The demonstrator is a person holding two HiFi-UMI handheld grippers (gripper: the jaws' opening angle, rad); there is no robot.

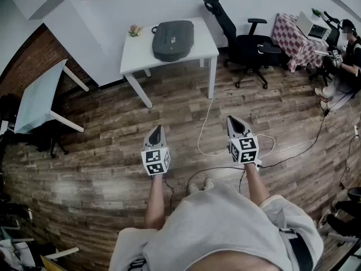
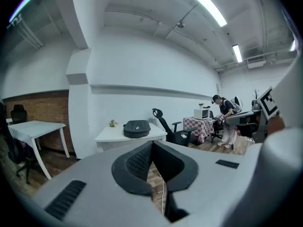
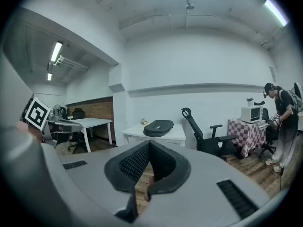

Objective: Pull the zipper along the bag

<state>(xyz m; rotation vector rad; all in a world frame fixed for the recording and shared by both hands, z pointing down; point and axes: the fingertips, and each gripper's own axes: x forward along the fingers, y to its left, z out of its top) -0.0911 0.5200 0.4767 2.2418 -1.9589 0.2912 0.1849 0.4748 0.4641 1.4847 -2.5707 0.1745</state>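
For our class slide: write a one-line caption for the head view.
Left gripper and right gripper, shut and empty, held over the floor, face the bag on the table.

White table (image 1: 141, 52) with dark bag (image 1: 172, 39) and small flowers (image 1: 135, 30)

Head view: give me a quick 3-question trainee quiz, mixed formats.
1. True or false: the bag lies on the white table.
2. The left gripper and right gripper are: A open; B shut, empty; C shut on the zipper.
3. What stands just right of the table?
Key: 1 true; 2 B; 3 a black office chair.
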